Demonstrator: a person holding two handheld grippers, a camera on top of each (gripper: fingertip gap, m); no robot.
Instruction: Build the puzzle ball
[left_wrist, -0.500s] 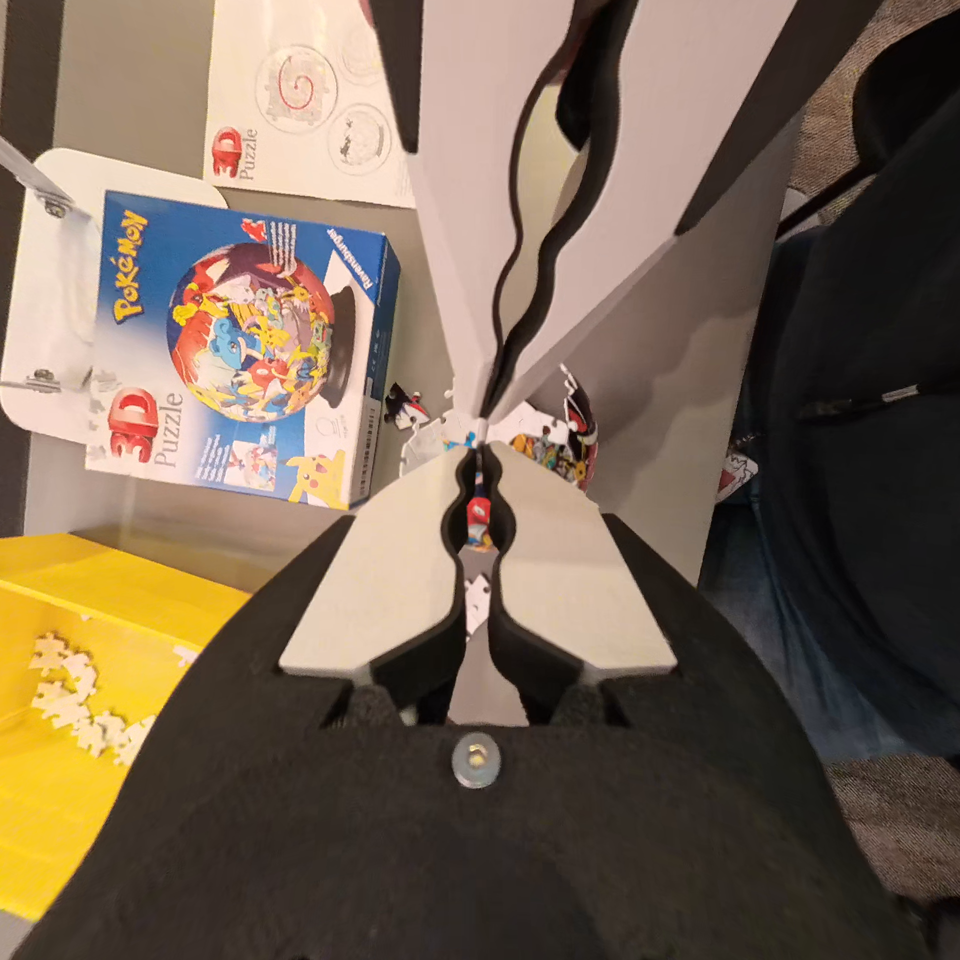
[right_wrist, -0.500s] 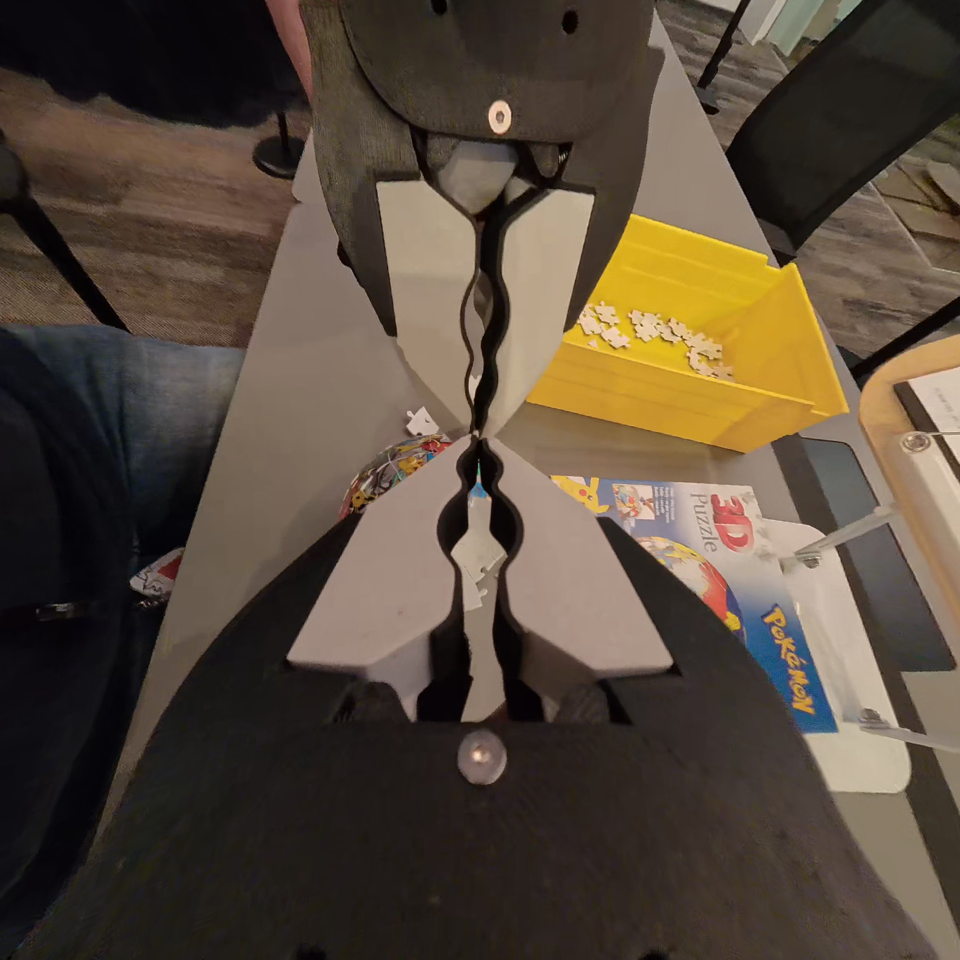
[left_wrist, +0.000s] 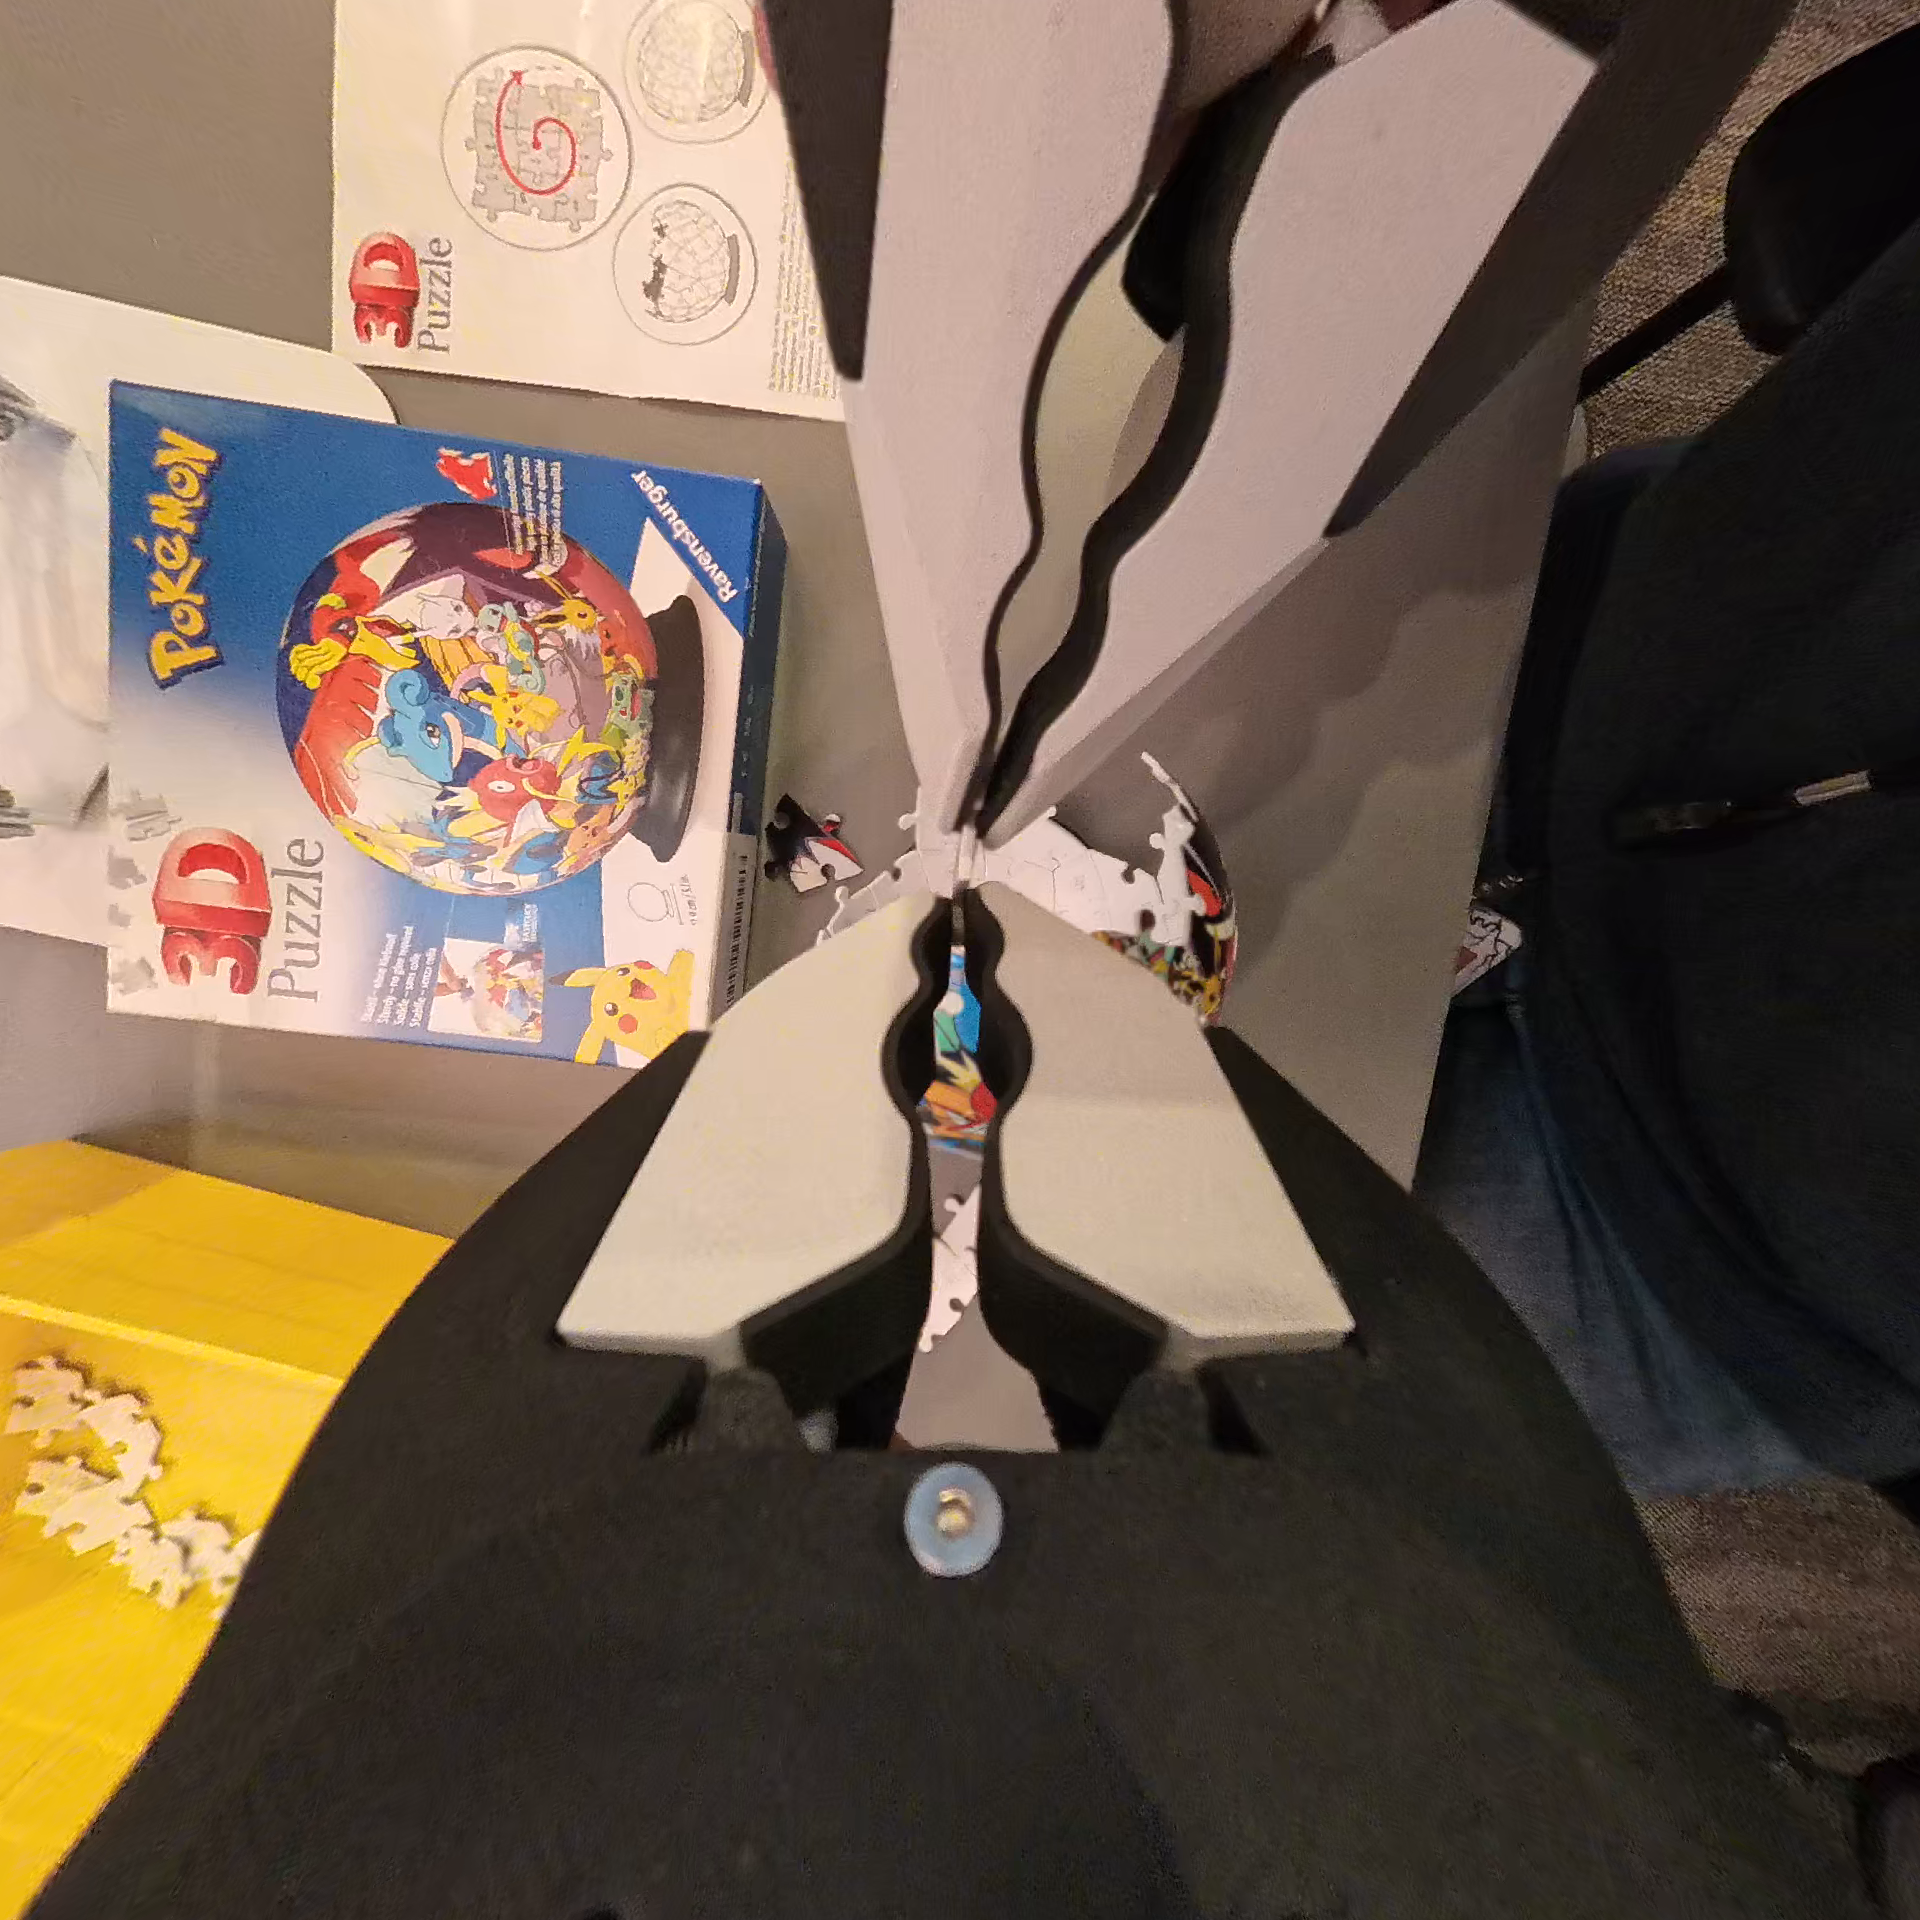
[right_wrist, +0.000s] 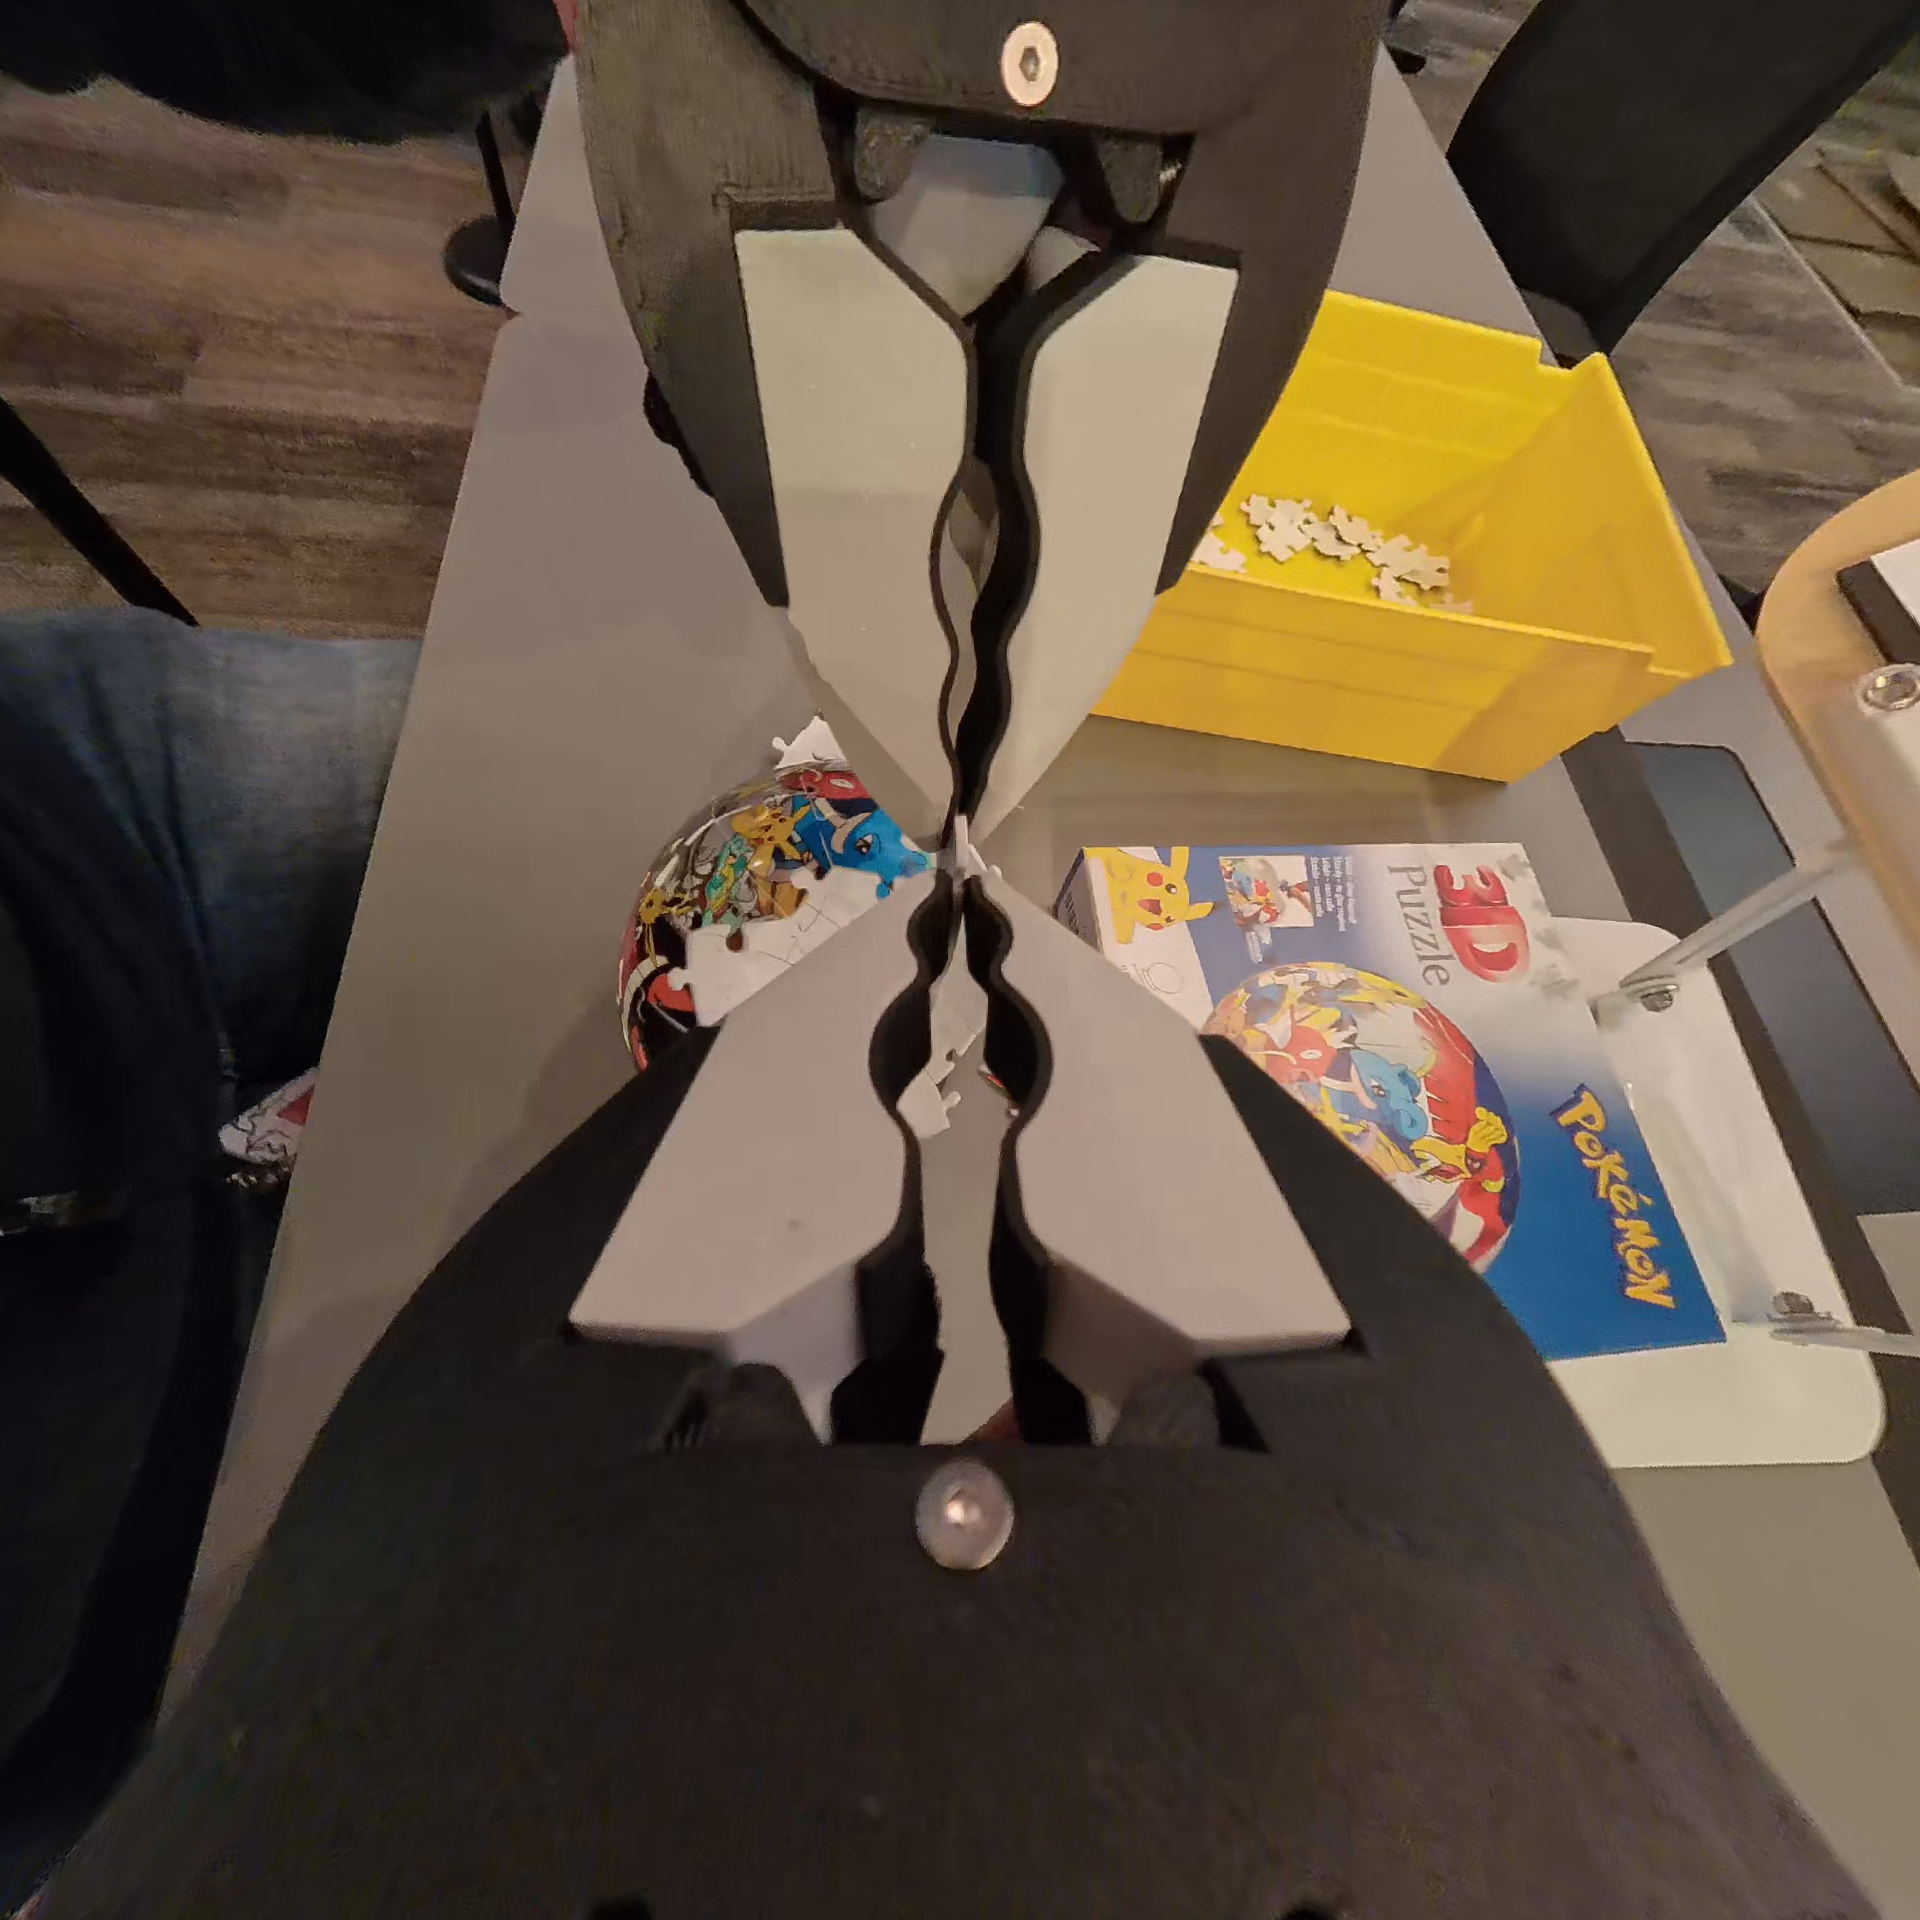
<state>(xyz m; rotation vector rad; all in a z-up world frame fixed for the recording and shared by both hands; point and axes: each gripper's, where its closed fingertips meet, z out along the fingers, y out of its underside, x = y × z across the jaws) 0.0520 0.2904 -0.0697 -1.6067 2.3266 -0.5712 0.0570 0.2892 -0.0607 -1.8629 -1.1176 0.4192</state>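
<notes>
My left gripper (left_wrist: 961, 896) is shut on a colourful puzzle piece (left_wrist: 958, 1049) that shows between its fingers. My right gripper (right_wrist: 961, 883) is shut on a puzzle piece (right_wrist: 940, 1049) with its white back towards the camera. The two grippers meet tip to tip above the table; the right gripper (left_wrist: 968, 821) comes in from the top of the left wrist view, and the left gripper (right_wrist: 966, 810) from the top of the right wrist view. A white piece edge (right_wrist: 966, 847) shows where the tips meet. The partly built puzzle ball (right_wrist: 758, 904) lies on the table just behind them; it also shows in the left wrist view (left_wrist: 1184, 914).
A yellow bin (right_wrist: 1455, 665) holds several loose white-backed pieces (right_wrist: 1340, 540). The blue puzzle box (left_wrist: 447, 727) and a white instruction sheet (left_wrist: 582, 187) lie on the grey table. A loose dark piece (left_wrist: 805, 842) lies by the box. A person's jeans-clad legs (right_wrist: 187, 831) are along the table edge. The grippers are tip to tip, or close to it.
Both grippers stay shut and tip to tip. The left gripper looks a little nearer in the right wrist view, and more of the ball shows beside the fingers.
</notes>
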